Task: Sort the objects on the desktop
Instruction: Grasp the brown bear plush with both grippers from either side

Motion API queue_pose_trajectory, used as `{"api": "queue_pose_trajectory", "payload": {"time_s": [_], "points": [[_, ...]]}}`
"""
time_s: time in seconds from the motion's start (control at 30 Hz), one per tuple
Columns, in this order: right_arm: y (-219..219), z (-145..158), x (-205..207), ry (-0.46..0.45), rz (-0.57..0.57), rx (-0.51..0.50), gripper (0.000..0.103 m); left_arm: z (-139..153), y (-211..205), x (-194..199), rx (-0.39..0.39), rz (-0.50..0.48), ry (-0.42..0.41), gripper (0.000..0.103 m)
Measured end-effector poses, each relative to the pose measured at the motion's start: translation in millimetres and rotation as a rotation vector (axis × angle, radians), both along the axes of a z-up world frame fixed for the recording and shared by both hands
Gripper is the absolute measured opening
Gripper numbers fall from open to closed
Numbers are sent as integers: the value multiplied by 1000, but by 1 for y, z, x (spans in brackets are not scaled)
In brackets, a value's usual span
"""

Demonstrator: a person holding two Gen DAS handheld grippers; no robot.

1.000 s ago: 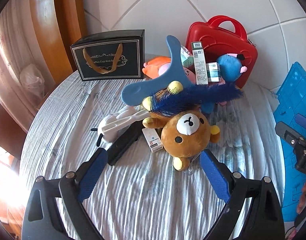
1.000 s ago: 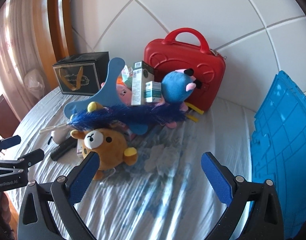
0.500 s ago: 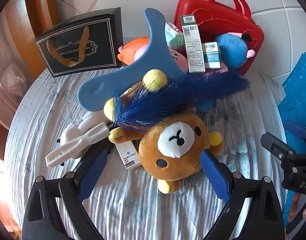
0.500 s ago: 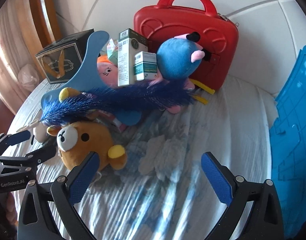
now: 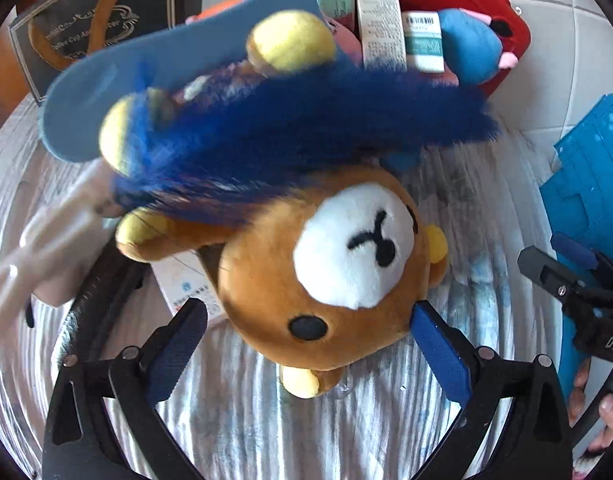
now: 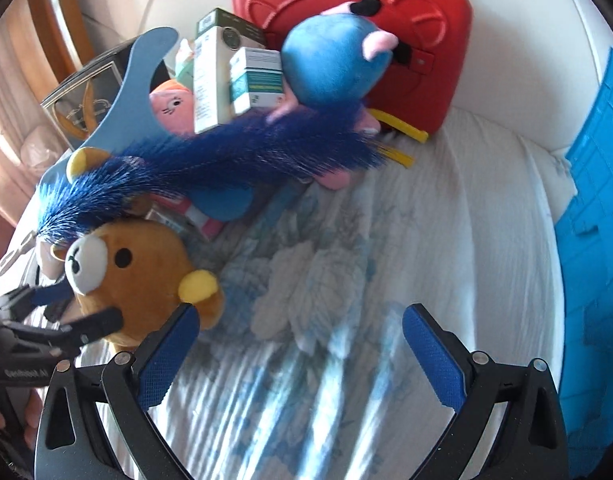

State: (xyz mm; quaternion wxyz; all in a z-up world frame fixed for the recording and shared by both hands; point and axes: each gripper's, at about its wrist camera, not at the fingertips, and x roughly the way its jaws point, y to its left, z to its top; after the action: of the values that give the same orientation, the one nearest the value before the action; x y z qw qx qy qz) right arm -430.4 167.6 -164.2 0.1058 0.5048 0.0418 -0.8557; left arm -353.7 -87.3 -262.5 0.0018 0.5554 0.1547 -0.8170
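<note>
- The bear [image 5: 326, 272] lies face up on the tabletop [image 5: 246, 420] at the near edge of the pile, its head between the left claw's [image 5: 306, 344] pads.
- That claw has just widened to full spread; the right pad looks to brush the bear's cheek, nothing gripped.
- A blue feather duster [image 5: 306, 136] drapes over the bear's body; lift the bear slowly so the duster slides off.
- Close on the head, not an ear.
- The right claw [image 6: 298, 340] hangs open and empty over bare cloth; keep it clear.
</note>
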Motion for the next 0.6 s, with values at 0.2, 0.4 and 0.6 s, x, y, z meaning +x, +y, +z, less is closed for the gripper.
{"api": "queue_pose_trajectory", "payload": {"time_s": [0.2,0.4,0.6], "points": [[37,10,12,29,-91,25,103,13,54,-24,160,-93,48,92],[83,30,26,54,-230,33,103,60,100,-23,-48,-214,140,84],[60,20,28,8,-153,-33,103,48,46,7,-203,-108,68,84]]}}
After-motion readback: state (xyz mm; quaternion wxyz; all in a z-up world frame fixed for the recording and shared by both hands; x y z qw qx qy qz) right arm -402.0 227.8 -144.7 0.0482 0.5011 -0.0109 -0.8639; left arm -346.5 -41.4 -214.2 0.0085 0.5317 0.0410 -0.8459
